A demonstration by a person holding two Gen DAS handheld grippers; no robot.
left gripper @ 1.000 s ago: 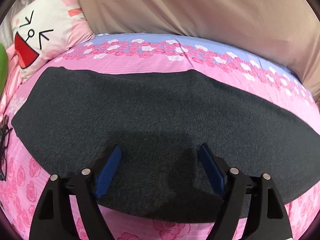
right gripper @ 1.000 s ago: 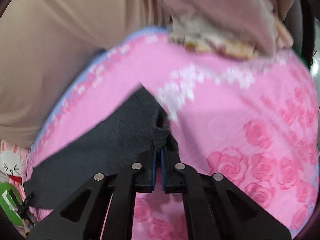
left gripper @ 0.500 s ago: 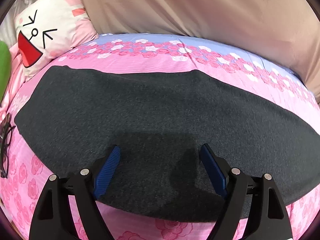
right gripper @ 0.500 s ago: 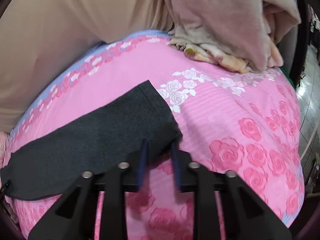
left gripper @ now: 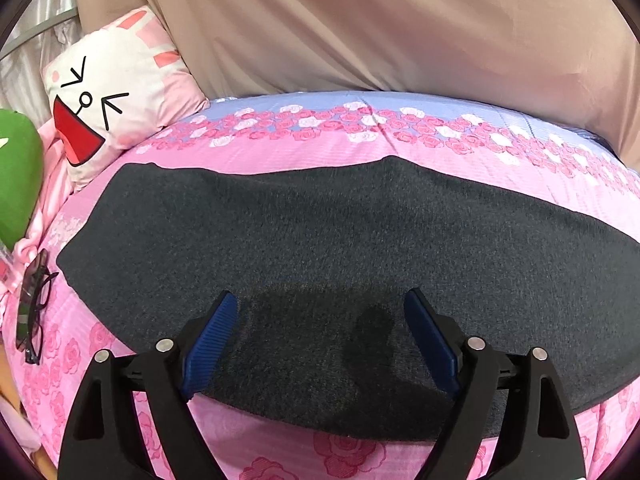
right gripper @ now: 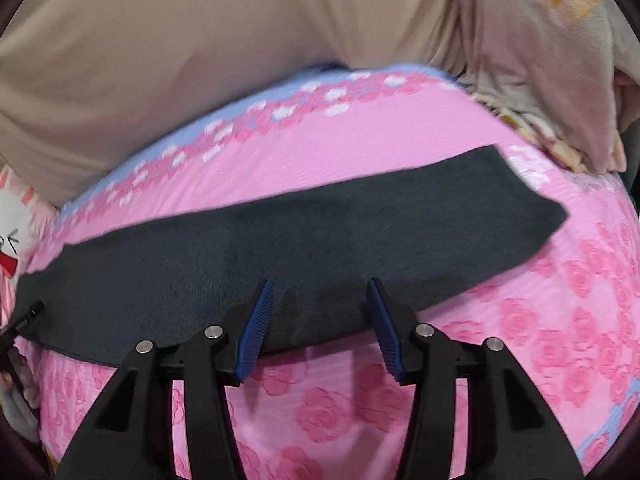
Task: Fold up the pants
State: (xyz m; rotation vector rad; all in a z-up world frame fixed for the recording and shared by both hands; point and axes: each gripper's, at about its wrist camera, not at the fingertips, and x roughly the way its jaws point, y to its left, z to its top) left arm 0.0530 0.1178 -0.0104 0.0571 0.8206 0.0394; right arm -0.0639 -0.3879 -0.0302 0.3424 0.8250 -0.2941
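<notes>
My left tongs (left gripper: pixel 318 300) are spread wide and still opening, blue pads (left gripper: pixel 210 346) clear of the fabric with nothing gripped between them, hanging over the near edge of the pants (left gripper: pixel 340 248). Right tongs (right gripper: pixel 320 288) are about half open, not holding anything either, sitting over the near hem of the same pants (right gripper: pixel 280 248).

The pants are dark charcoal grey, folded into one long flat strip lying across the pink rose-print bedspread (left gripper: pixel 280 448). In the right wrist view the strip runs from about 9 o'clock up to 2 o'clock, where its squared-off end lies flat on the bed.

Further out in the left view: a cartoon-face pillow (left gripper: pixel 116 92) at 10 o'clock, something green (left gripper: pixel 16 176) at 9 o'clock (can't tell what it is), and a pair of black-framed glasses (left gripper: pixel 34 308) on the bedspread at 8 o'clock, just off the end of the pants. Tan fabric (left gripper: pixel 380 24) fills the 12 o'clock side. The right view has a heap of pale bedding (right gripper: pixel 552 60) at 1 o'clock.
</notes>
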